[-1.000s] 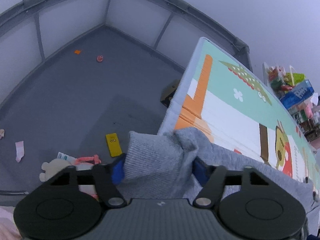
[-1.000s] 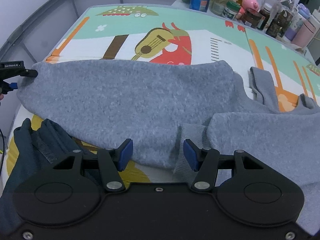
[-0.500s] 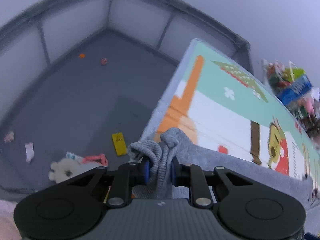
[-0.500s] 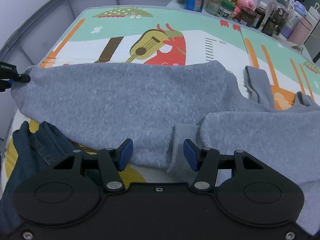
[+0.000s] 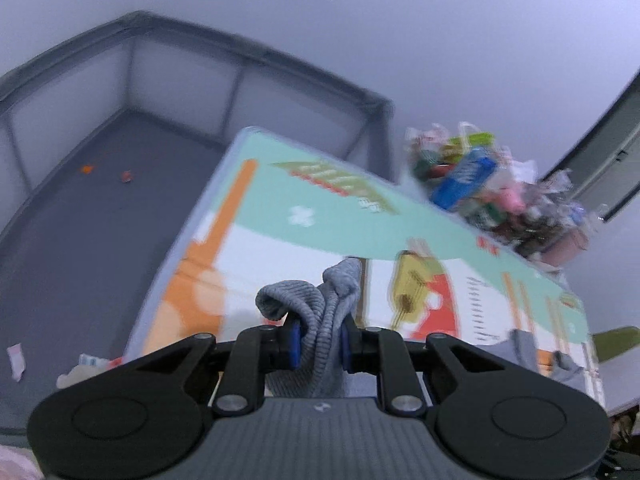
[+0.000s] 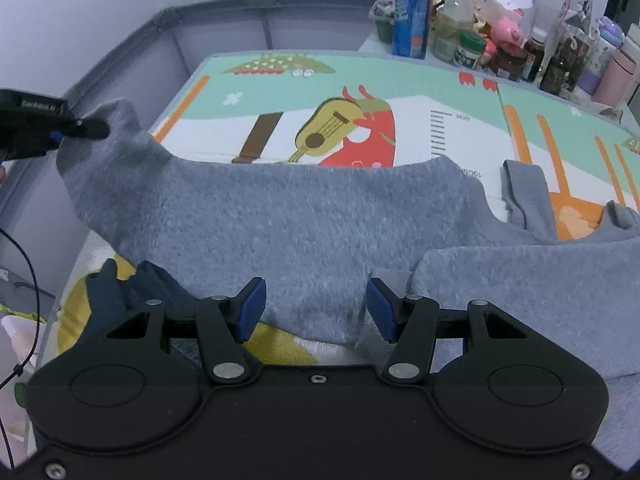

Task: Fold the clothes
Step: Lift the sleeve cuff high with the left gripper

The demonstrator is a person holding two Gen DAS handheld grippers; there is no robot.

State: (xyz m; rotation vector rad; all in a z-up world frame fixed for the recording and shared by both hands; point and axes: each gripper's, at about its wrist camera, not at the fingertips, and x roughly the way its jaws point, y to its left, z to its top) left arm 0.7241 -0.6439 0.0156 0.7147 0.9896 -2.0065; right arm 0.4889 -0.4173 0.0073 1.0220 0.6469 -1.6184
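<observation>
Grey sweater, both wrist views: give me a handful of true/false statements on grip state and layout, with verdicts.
1. The left gripper is shut on the grey sweater. True.
2. The right gripper is clamped on the sweater's hem. False: its jaws stand open with the hem between them.
3. The sweater corner in the left gripper is lifted off the play mat. True.
4. A dark blue garment lies on top of the sweater. False: it lies beside and partly beneath the near-left edge.
5. The blue can stands on the sweater. False: it stands beyond the mat's far edge.
</observation>
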